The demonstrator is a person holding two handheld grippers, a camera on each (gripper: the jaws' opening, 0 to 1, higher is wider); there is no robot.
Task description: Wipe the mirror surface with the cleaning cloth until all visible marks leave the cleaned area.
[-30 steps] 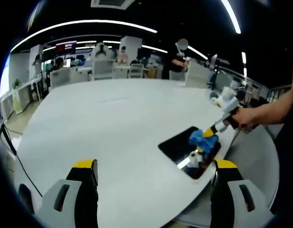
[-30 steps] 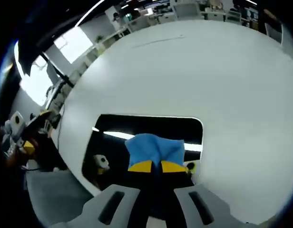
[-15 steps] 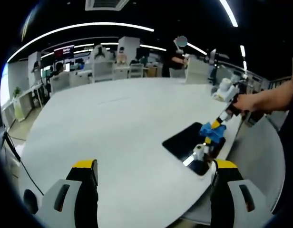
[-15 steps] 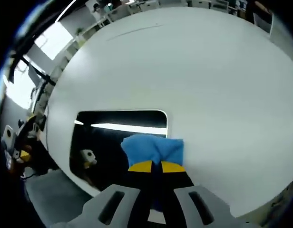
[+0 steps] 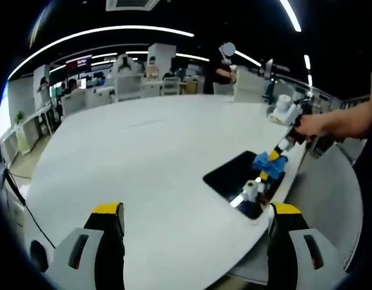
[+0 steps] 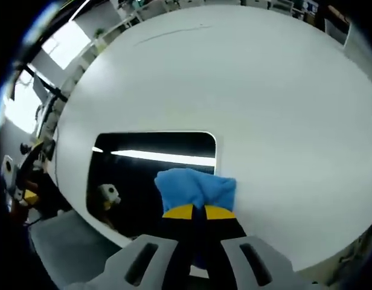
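Pinching a blue cleaning cloth [image 6: 196,188] between its yellow-tipped jaws, the right gripper [image 6: 194,212] presses the cloth down on the mirror [image 6: 137,175], with the jaws drawn together on a bunched fold of the fabric. In the right gripper view the cloth sits at the mirror's near right corner, partly over the glass and partly over its edge toward the white table [image 6: 282,109]. The mirror is a dark rectangle with rounded corners, lying flat close to the table's rim. Its surface reflects a bright strip of ceiling light and a small white and yellow shape that looks like part of a gripper; whether any marks remain on the glass cannot be told.

In the left gripper view the mirror [image 5: 231,179] lies to the right, near the table's far-right edge, and the right gripper [image 5: 268,171] comes in from the right with the blue cloth [image 5: 266,161] at its tip, resting on the glass. A hand [image 5: 316,125] holds that gripper's handle. The left gripper [image 5: 198,211] hangs over bare table [image 5: 144,163] well apart from the mirror, its two yellow-tipped jaws spread wide with nothing between them.

Beyond the table stand desks, white chairs [image 5: 130,84] and a lit screen [image 5: 81,62], with long ceiling light strips overhead. A person [image 5: 222,71] stands in the background.
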